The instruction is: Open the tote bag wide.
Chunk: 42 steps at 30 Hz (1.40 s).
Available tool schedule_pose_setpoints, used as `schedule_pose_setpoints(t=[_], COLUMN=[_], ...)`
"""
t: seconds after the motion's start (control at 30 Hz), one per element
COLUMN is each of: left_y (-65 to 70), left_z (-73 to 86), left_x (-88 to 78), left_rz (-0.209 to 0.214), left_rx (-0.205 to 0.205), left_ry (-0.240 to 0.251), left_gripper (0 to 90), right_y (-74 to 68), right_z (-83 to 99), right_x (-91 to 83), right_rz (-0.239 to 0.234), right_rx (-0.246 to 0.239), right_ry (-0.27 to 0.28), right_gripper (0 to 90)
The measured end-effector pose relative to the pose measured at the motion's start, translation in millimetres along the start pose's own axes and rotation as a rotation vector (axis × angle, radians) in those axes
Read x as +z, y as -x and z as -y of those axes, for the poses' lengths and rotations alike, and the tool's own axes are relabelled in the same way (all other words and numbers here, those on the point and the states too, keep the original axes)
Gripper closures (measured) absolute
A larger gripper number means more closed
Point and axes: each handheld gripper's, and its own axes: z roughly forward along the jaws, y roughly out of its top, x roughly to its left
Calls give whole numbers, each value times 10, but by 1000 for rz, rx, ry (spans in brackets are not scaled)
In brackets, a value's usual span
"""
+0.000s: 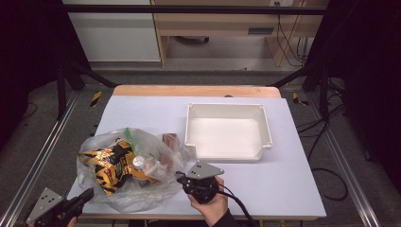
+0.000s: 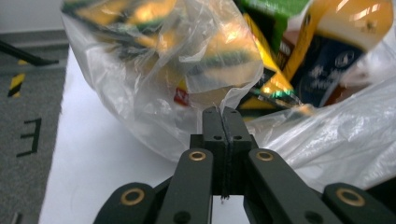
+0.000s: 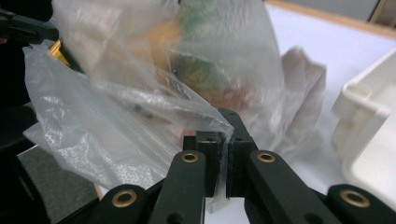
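A clear plastic bag (image 1: 130,168) lies in the lower left of the high view, on the near left part of the white table (image 1: 283,184). Inside it show a yellow-and-black snack packet (image 1: 109,165), a bottle with a white cap (image 1: 140,164) and something green (image 1: 130,137).

The left gripper (image 1: 85,195), at the bottom left corner, has its jaws pinched together on the bag's film; so has the right gripper (image 1: 179,177), at the bag's lower right edge, held by a hand (image 1: 213,205).

Just right of the bag a small brown item (image 1: 170,140) lies on the table. Beyond it, centre right, stands an empty white tray (image 1: 226,108), apart from the bag.
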Motion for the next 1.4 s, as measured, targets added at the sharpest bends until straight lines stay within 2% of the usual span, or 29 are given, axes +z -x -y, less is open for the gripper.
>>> schedule_pose_setpoints(t=[0.03, 0.23, 0.3, 0.4, 0.47, 0.57, 0.67, 0.8, 0.87, 0.93, 1.07, 1.17, 1.3, 1.4], left_y=[17, 19, 25, 15, 5, 15, -22, -73, -82, -95, -93, -94, -94, -93], left_z=[40, 151, 186, 228, 250, 232, 208, 196, 196, 198, 202, 203, 202, 202], left_x=[14, 85, 134, 215, 267, 360, 496, 633, 641, 633, 609, 612, 606, 603], left_rz=[0, 21, 21, -8, -8, -18, -32, -41, -51, -57, -57, -55, -57, -55], left_rx=[6, 8, 23, 42, 36, 57, 59, 61, 70, 60, 66, 60, 69, 67], left_ry=[-28, -121, -159, -217, -231, -242, -252, -244, -237, -225, -207, -206, -210, -204], left_gripper=[897, 896, 896, 896, 896, 896, 885, 860, 841, 810, 779, 775, 771, 764], right_y=[-9, -35, -43, -53, -39, 23, 93, 142, 137, 121, 128, 140, 61, 7], right_z=[33, 202, 254, 316, 348, 371, 389, 424, 444, 449, 382, 292, 86, -126], right_x=[14, 63, 99, 169, 204, 241, 290, 356, 378, 380, 200, -5, -166, -188], right_rz=[1, -15, -16, -6, 7, 31, 80, 134, 122, 95, 41, 9, 9, 17], right_rx=[1, 13, 19, 7, 8, 31, 70, 66, 48, 18, 0, 15, -9, -37], right_ry=[-12, -60, -79, -112, -123, -117, -105, -111, -107, -103, -39, 50, 123, 181], right_gripper=[871, 852, 854, 866, 866, 865, 828, 779, 737, 636, 434, 347, 269, 248])
